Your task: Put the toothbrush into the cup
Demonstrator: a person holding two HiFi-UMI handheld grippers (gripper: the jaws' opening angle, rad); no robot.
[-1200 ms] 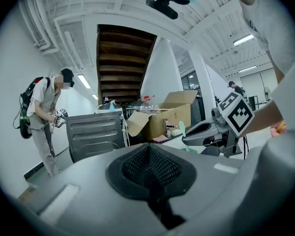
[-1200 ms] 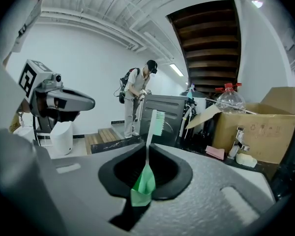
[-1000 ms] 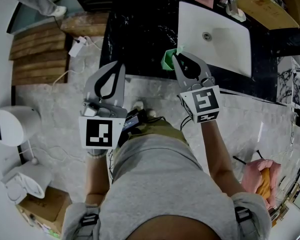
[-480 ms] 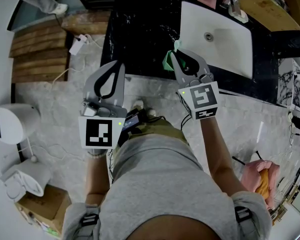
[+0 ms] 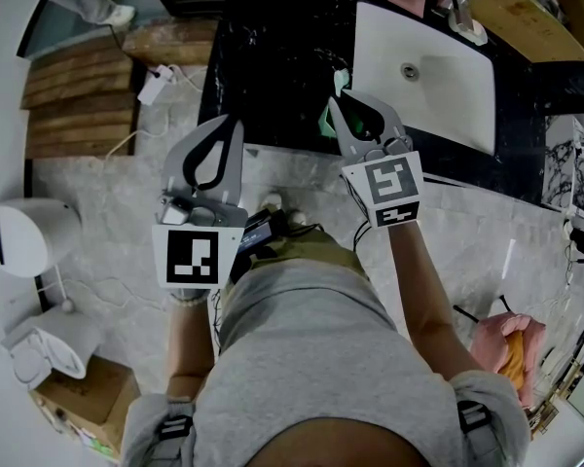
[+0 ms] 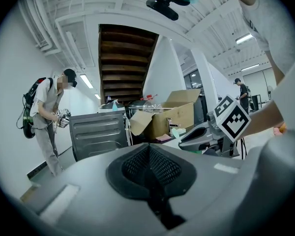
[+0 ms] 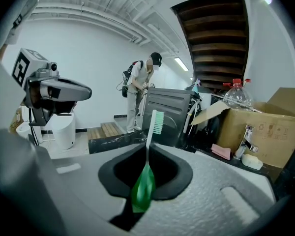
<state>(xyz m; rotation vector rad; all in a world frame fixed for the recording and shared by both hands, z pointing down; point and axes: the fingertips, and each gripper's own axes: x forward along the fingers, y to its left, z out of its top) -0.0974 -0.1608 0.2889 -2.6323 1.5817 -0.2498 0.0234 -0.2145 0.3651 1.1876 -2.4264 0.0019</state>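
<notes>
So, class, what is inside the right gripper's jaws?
A toothbrush: the right gripper is shut on its green handle, and the white neck and bristles stick out past the tips. The dark gap between the jaws hides how far back the handle runs.

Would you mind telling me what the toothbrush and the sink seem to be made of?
Toothbrush: likely plastic; the handle is glossy translucent green, the neck opaque white, the bristles pale green, probably nylon. Sink: probably glazed ceramic; smooth, uniformly white with a soft sheen, though moulded resin would look alike.
</notes>
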